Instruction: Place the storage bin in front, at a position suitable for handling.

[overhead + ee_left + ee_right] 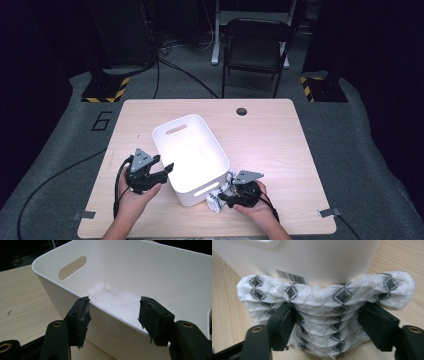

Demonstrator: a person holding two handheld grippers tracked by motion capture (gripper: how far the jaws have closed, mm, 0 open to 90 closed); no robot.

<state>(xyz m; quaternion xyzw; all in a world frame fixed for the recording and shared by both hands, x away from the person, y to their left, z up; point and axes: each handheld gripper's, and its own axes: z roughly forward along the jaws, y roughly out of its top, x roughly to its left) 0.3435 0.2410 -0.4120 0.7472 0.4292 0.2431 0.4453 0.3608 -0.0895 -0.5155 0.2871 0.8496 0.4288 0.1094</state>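
**Cloth bunched against the bin**

Lying against the white bin's (pixel 190 159) near end wall, the patterned cloth (pixel 329 307) stretched its long axis along that wall. The right gripper (pixel 327 325) straddled it, jaws parted. The left gripper (pixel 113 315) gaped across the bin's side rim.

The high view looks forward and down on the whole table (pixel 280 150) from above the person's side, taking in the floor and a chair (pixel 256 47) beyond. The left gripper view sits close to the white bin (pixel 120 272), looking over its long wall (pixel 75 307) into it. The right gripper view looks low along the tabletop, very close to a patterned cloth (pixel 327 312) against the bin's end wall. All three share the bin.
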